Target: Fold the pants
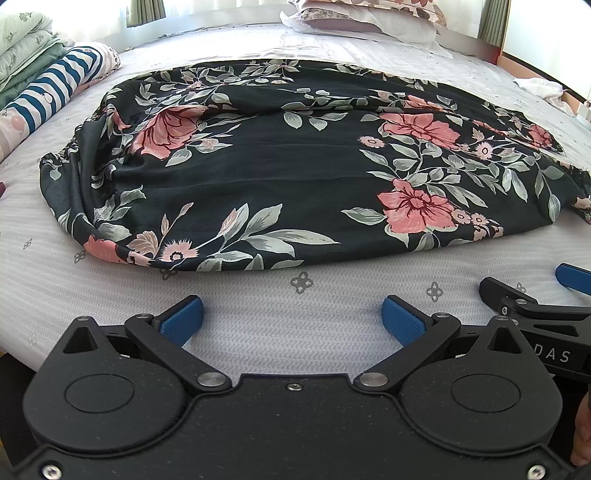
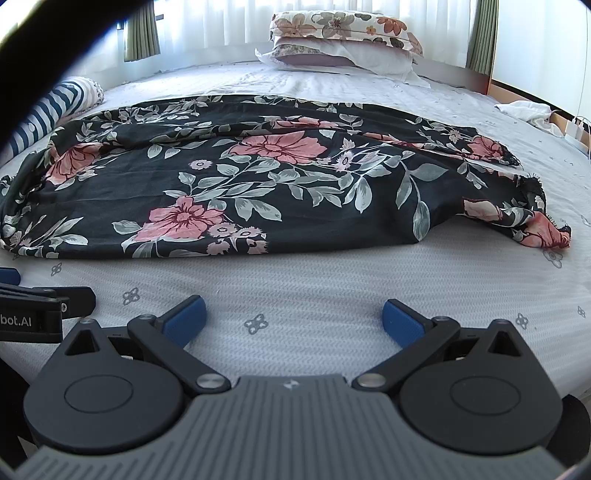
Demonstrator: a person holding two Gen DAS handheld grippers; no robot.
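From the left wrist view, the left gripper (image 1: 293, 315) hovers above bare bedsheet with its blue-padded fingers (image 1: 183, 319) spread wide and nothing between them; the pants (image 1: 280, 166), black with pink flowers and grey-green leaves, lie spread across the bed (image 1: 332, 321) beyond the fingertips, their near hem apart from the pads. The right gripper (image 1: 535, 295) shows at the right edge, beside the left one and likewise short of the cloth. The sheet is pale lilac-grey with a fine woven zigzag and small flower motifs; a striped blue-and-white bundle (image 1: 55, 88) and folded bedding (image 1: 22, 48) sit at the left, stacked pillows (image 1: 362, 18) at the head, and a white cloth (image 1: 539, 88) at the far right. In the right wrist view, the right gripper (image 2: 294, 317) is also released, its fingers (image 2: 400, 321) wide over empty sheet, the pants (image 2: 258, 184) ahead of them and not touched; the fabric looks thin and soft, lying in shallow folds, with a crumpled, frayed-looking end (image 2: 535, 221) at the right. The left gripper (image 2: 40, 302) juts in at the left edge. Floral pillows (image 2: 343, 40) rest before sheer white curtains (image 2: 221, 26) flanked by green drapes (image 2: 142, 33).
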